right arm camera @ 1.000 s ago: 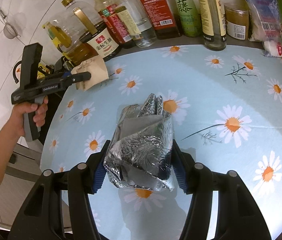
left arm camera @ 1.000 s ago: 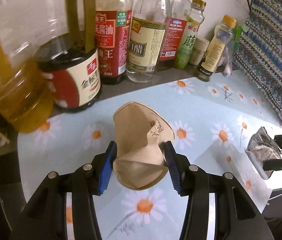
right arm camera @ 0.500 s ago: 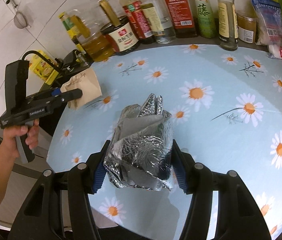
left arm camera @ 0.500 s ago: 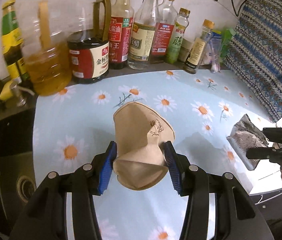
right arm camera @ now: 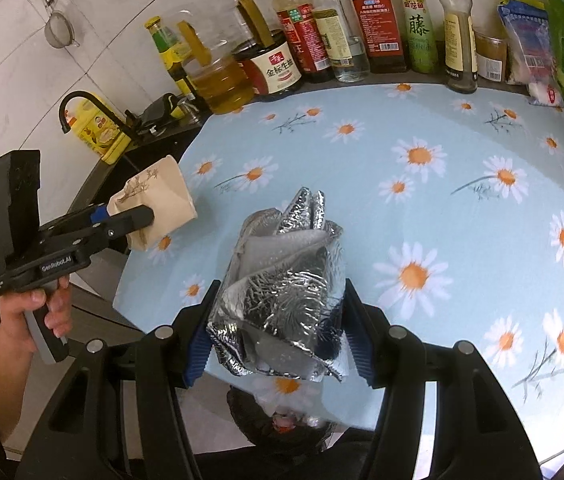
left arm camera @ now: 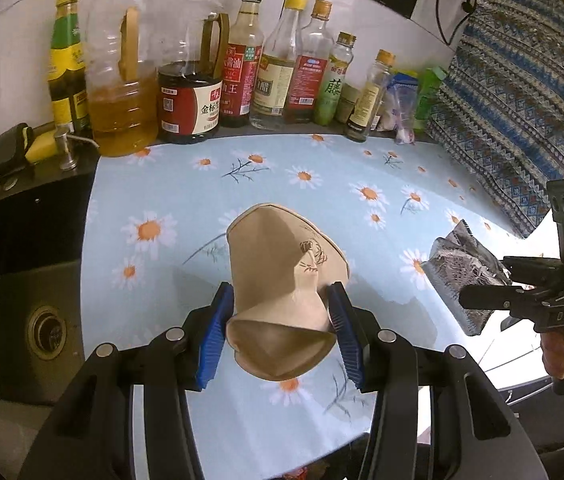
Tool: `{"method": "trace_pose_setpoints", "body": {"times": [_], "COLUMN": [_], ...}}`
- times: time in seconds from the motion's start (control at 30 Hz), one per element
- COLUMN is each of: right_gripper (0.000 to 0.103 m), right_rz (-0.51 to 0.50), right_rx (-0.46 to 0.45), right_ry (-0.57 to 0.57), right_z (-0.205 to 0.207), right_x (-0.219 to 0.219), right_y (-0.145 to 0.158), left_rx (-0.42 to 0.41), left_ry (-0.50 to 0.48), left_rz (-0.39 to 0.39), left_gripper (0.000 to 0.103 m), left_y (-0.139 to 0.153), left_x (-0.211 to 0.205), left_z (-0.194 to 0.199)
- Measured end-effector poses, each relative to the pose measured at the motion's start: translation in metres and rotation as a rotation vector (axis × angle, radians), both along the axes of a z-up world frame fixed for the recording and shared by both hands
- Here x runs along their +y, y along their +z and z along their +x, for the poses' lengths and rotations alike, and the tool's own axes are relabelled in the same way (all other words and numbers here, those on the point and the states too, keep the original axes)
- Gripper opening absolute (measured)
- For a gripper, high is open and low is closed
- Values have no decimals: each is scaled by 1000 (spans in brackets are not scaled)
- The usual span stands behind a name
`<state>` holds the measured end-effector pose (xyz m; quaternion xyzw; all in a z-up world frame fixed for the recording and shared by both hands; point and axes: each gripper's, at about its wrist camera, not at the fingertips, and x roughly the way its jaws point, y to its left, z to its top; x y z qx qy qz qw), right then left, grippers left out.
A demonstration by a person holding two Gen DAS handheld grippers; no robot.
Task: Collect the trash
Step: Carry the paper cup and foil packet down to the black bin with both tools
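Two grippers, each carrying one piece of trash above the daisy-print tablecloth (left arm camera: pixel 306 176).

Left wrist view: left gripper (left arm camera: pixel 282 332) jaws clamped on a crushed tan paper cup (left arm camera: pixel 277 276), held clear of the cloth. Bottles (left arm camera: pixel 237 76) line the wall behind; sink (left arm camera: pixel 29 304) at left. Right gripper (left arm camera: pixel 482 300) visible at the right edge.

Right wrist view: right gripper (right arm camera: pixel 277 336) jaws clamped on crumpled silver foil packaging (right arm camera: pixel 282 292), over the table's near edge. A dark bin (right arm camera: pixel 282 420) shows just below.
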<state>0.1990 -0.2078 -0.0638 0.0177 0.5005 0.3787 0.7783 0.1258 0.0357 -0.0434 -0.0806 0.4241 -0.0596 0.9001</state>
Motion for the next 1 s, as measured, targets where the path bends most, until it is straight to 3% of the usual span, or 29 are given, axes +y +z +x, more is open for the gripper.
{"method": "trace_pose_setpoints", "body": {"times": [0.57,1.0], "right_gripper": [58,58], "right_rz": [8,-32], "right_rx": [42,137], "right_ry": [13,55], "right_z": [-70,-113], "right_x": [14,15], "right_y": [-8,-43], "left_rx": [-27,42], "left_ry": [4,-28], "left_rz": [-57,-67], "left_gripper": [47,47], "left_y": [6,-17], "left_x": [-7,-24], "left_z": [-82,-138]}}
